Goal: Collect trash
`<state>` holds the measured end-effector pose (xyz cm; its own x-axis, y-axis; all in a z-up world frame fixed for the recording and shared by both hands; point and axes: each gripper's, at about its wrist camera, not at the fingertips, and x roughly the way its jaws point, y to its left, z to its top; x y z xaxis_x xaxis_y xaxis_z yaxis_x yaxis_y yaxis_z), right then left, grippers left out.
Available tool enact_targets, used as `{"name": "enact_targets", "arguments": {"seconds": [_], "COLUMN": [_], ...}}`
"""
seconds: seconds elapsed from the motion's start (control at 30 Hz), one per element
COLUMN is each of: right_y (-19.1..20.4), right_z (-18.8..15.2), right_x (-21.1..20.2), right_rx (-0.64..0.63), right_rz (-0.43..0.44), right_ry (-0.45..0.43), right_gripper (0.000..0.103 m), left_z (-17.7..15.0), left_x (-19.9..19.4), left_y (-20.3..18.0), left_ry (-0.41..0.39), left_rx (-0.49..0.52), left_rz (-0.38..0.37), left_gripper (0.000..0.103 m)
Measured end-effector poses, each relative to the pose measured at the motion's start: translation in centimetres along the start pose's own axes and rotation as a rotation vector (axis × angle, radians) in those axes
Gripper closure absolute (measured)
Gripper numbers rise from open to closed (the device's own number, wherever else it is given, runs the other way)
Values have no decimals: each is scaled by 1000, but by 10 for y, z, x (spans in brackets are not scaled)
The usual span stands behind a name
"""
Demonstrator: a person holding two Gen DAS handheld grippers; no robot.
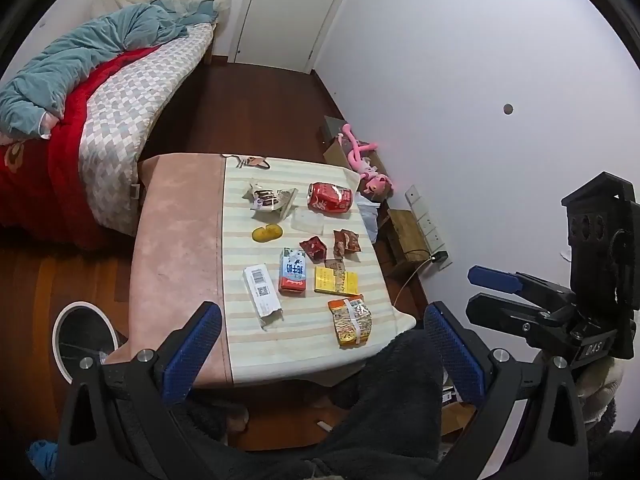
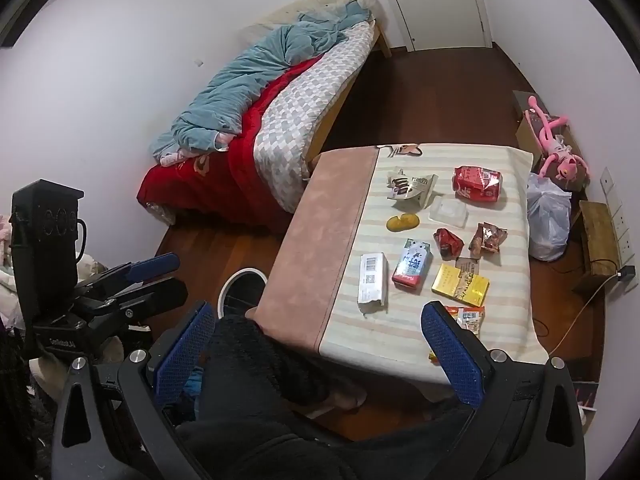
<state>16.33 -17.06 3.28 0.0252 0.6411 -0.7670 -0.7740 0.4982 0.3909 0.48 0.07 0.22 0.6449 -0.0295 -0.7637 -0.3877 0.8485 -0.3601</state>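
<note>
Trash lies spread on a small table [image 1: 180,240] [image 2: 328,216] with a striped cloth: a crushed red can [image 1: 330,199] [image 2: 477,184], a white box [image 1: 262,295] [image 2: 372,278], a blue-and-red carton [image 1: 293,276] [image 2: 413,266], a yellow packet [image 1: 336,282] [image 2: 460,285], an orange wrapper [image 1: 352,322] [image 2: 466,314] and several small wrappers. A white-rimmed bin [image 1: 84,336] [image 2: 242,290] stands on the floor left of the table. My left gripper [image 1: 322,348] and my right gripper [image 2: 320,352] both hover open above the table's near edge, holding nothing.
A bed [image 1: 100,128] [image 2: 280,120] with red and blue covers stands left of the table. To the right along the wall are a pink plush toy [image 1: 366,164] [image 2: 556,148], a white plastic bag [image 2: 548,216], a wooden crate [image 1: 408,236] and a power strip [image 1: 426,220]. A person's dark-clothed legs fill the foreground.
</note>
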Motion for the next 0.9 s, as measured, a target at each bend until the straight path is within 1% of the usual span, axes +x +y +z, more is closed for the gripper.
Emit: {"name": "enact_targets", "arguments": {"seconds": [0.9], "right_y": [-1], "right_z": [4], "right_x": [-3], "right_rx": [-2], "right_rz": [0], "right_ry": [-5], "right_gripper": [0], "left_z": [-1], "left_x": [1], "left_y": [-5], "left_ry": [-12], "left_rx": [0], "left_rz": [-1], "left_gripper": [0]}}
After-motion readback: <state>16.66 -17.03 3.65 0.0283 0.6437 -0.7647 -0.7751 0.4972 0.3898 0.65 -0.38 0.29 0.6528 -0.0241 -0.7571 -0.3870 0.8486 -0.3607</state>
